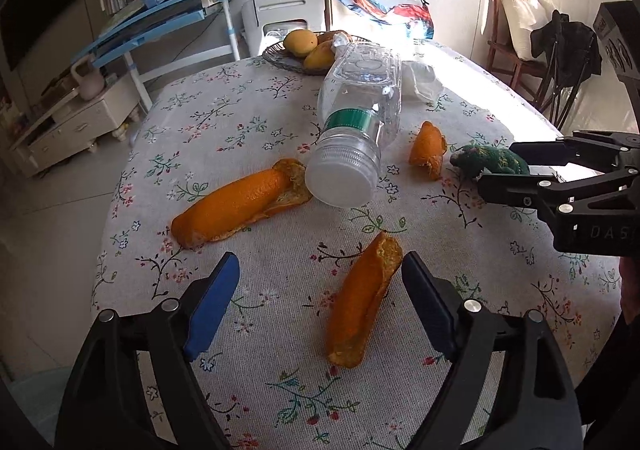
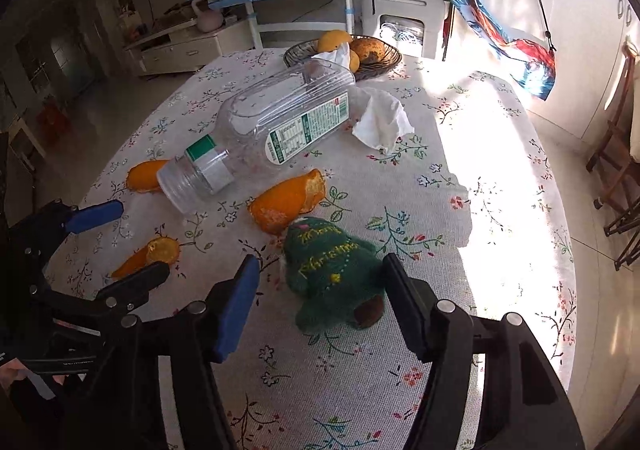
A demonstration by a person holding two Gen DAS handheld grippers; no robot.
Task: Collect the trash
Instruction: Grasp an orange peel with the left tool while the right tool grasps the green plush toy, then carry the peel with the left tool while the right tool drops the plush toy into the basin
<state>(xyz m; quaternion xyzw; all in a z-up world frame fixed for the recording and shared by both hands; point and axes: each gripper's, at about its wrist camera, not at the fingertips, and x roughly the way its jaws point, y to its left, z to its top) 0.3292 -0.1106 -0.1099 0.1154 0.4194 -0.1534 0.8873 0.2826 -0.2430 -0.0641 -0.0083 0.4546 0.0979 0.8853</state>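
Both tongs are held wide and empty over the floral tablecloth (image 1: 280,390): the left gripper (image 1: 320,282) is spread around a curled orange peel strip (image 1: 360,302), the right gripper (image 2: 318,282) around a green knitted Christmas-tree toy (image 2: 332,270). Two more orange peels (image 1: 240,202) (image 1: 428,148), a clear plastic bottle lying on its side (image 1: 356,122) and a crumpled white tissue (image 2: 380,118) are scattered beyond.

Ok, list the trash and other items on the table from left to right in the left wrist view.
long orange peel → plastic bottle → small orange peel → green knitted toy → right gripper, its fingers open around the toy.
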